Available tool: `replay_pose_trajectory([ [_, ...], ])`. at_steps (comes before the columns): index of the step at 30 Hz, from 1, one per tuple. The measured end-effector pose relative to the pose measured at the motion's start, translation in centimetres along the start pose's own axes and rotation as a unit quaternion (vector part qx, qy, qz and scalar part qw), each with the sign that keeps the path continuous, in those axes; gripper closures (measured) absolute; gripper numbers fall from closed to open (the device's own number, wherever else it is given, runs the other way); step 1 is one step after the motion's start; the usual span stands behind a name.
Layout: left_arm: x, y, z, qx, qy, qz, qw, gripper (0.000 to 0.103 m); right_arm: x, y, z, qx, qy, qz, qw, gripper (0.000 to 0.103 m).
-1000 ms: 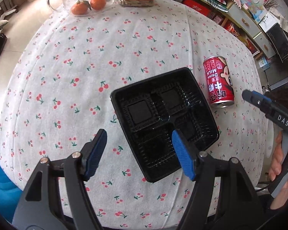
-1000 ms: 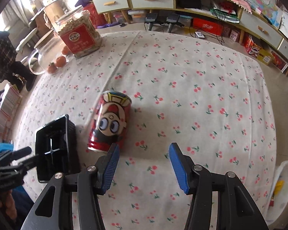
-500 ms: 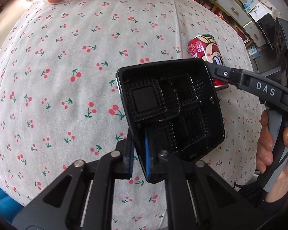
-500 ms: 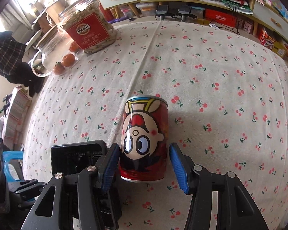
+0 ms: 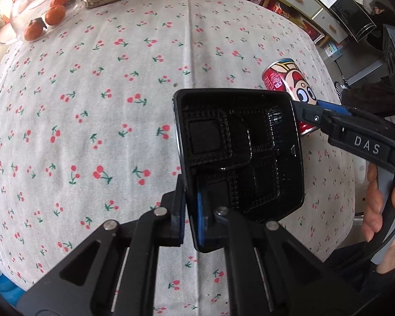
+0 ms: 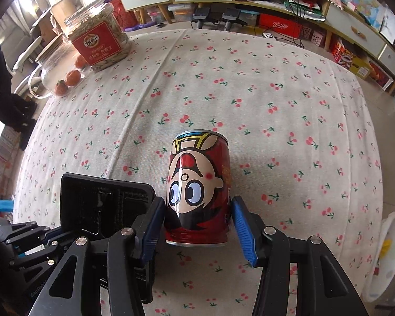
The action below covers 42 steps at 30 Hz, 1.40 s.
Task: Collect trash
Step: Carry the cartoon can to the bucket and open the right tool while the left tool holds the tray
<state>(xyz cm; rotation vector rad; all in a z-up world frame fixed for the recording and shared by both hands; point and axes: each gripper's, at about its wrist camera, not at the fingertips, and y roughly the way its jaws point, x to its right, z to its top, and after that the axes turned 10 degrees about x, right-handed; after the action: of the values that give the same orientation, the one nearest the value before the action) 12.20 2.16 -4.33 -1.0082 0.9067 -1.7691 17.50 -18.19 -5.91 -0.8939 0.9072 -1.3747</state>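
A: Tongs, left (image 5: 191, 218): pinched tight on the near wall of one black plastic tray (image 5: 239, 155), which looks tilted off the desk (image 5: 92, 105). Tongs, right (image 6: 197, 226): spread wide, one finger either side of one red drink can (image 6: 198, 189) lying on its side, pads apparently not yet pressing.

B: Handling?

A: Tray: likely light, thin and flexible; a rim grip probably lets it sag or twist, so best held close to a corner. Can: likely light if empty, smooth and rounded, may roll or dent; best taken across the middle of the body.

B: Count?

A: Trash: one tray, one can. Other items: one seed jar (image 6: 96, 42), three oranges (image 6: 71, 76) in one glass jug (image 6: 44, 76).
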Motion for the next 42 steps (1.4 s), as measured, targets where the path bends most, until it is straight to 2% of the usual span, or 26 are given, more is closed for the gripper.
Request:
replay_pose_trajectory([
  [17,7.8,2.9,0.9,-0.007,0.068,-0.013,0.9976,0.095,7.2,-4.6,-3.0,0.021,0.025,-0.054,0.998,0.050],
  [27,12.7,4.9,1.3,-0.012,0.106,-0.023,0.9940,0.095,13.4,-7.2,-5.7,0.027,0.069,-0.072,0.995,0.050],
  [32,13.7,5.3,1.4,-0.013,0.105,-0.036,0.9937,0.095,19.5,-10.6,-7.1,0.044,0.121,-0.076,0.989,0.050],
  [36,15.4,5.2,1.4,-0.010,0.109,-0.049,0.9928,0.095,26.9,-14.2,-9.0,0.063,0.185,-0.103,0.975,0.050],
  [39,17.8,5.6,1.4,-0.010,0.118,-0.066,0.9908,0.095,31.8,-15.2,-10.5,0.057,0.232,-0.118,0.964,0.050],
  [42,20.6,6.2,1.3,-0.014,0.125,-0.088,0.9882,0.095,34.9,-14.4,-11.9,0.037,0.276,-0.113,0.954,0.050],
])
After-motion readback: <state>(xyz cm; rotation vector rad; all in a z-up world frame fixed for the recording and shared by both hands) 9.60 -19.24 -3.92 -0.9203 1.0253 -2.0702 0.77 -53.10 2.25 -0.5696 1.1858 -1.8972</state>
